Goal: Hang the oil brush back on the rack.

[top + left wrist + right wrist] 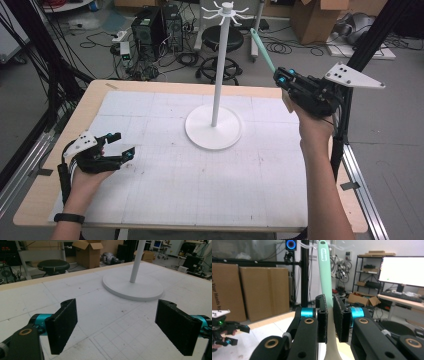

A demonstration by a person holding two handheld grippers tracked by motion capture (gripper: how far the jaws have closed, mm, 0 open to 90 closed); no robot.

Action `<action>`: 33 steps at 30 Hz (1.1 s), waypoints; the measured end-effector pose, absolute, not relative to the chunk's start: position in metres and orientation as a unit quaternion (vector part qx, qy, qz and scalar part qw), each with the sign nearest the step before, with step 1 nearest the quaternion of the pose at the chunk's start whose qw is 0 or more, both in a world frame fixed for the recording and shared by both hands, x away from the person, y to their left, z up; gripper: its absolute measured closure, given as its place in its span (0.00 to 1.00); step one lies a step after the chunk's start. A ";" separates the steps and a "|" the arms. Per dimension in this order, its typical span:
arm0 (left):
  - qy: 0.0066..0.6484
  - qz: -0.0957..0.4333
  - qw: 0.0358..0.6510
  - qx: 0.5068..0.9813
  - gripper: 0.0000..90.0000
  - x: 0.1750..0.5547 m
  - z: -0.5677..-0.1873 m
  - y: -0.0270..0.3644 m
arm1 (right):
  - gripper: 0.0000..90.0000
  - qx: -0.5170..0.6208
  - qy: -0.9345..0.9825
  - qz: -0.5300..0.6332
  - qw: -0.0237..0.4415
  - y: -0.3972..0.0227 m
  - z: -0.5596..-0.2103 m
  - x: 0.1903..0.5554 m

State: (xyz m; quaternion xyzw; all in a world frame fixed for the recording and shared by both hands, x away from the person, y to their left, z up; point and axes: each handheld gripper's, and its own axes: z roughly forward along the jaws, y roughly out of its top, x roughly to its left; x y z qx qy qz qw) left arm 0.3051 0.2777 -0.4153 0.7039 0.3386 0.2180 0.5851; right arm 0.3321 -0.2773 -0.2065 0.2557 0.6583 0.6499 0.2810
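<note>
Right gripper (278,76) raised high above the far right edge of the table (35,200), black fingers (322,317) pinching a long mint-green plastic utensil (262,49) by its handle. In the right gripper view, handle (325,270) upright between the two pads, green above the grip, paler cream below it. In the high view, utensil slanting up and to the left from the gripper, its tip in the air near the hooked crown of the white stand (219,65), not touching it. Stand made of a thin white pole on a round white base (132,287), set at the middle of the white gridded mat covering the wooden table. Left gripper (120,145) resting low at the near left part of the mat, fingers (62,325) spread wide, nothing between them, only bare mat below. Left gripper well apart from the stand's base. Black band on the left wrist (69,218).
</note>
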 end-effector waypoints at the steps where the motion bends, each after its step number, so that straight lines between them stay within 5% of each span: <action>1: 0.339 0.218 0.584 0.705 0.21 0.305 -0.415 0.278 | 0.92 0.254 0.658 0.651 0.282 -0.275 -0.205 0.333; 33: 0.338 0.220 0.589 0.700 0.21 0.303 -0.413 0.281 | 0.92 0.265 0.648 0.649 0.296 -0.246 -0.206 0.348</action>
